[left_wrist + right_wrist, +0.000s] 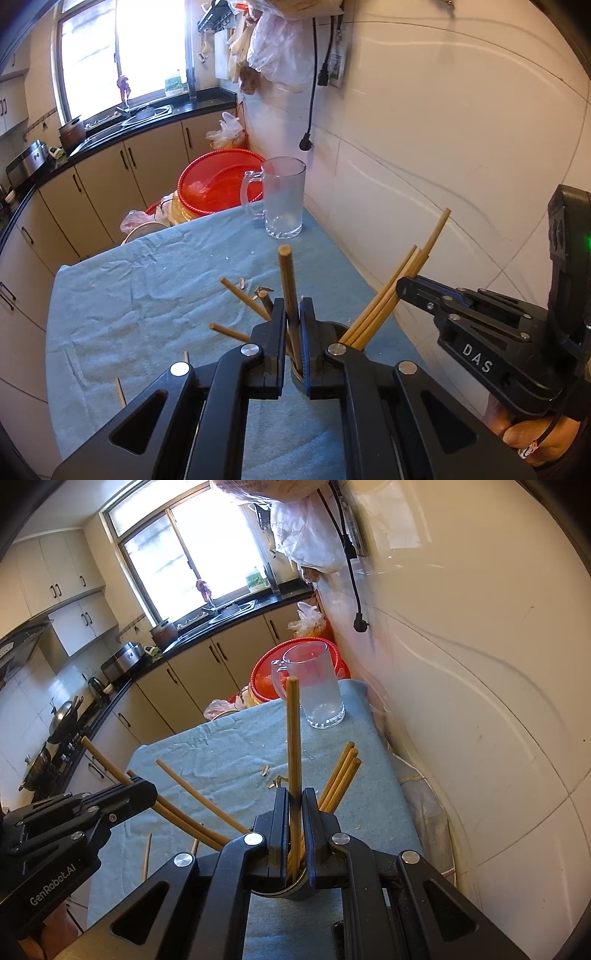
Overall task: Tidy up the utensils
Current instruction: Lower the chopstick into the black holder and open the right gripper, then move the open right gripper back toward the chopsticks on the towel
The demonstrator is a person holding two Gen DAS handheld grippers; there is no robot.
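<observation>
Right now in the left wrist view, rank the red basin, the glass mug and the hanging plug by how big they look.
1. Red basin
2. Glass mug, nearer the camera yet smaller-looking
3. Plug, clearly smallest

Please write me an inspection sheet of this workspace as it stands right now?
Surface: blue cloth over the table, wrinkled.
Job's things: chopsticks standing in a holder; loose ones lying on the cloth.
Clutter: glass mug at the far end; small scraps mid-cloth.
Grippers: left gripper shut on one chopstick over the holder; right gripper shut on another chopstick.
Cables: black power cord hanging on the wall, unplugged.
Surroundings: red basin behind the table; kitchen counter and sink under the window.
</observation>
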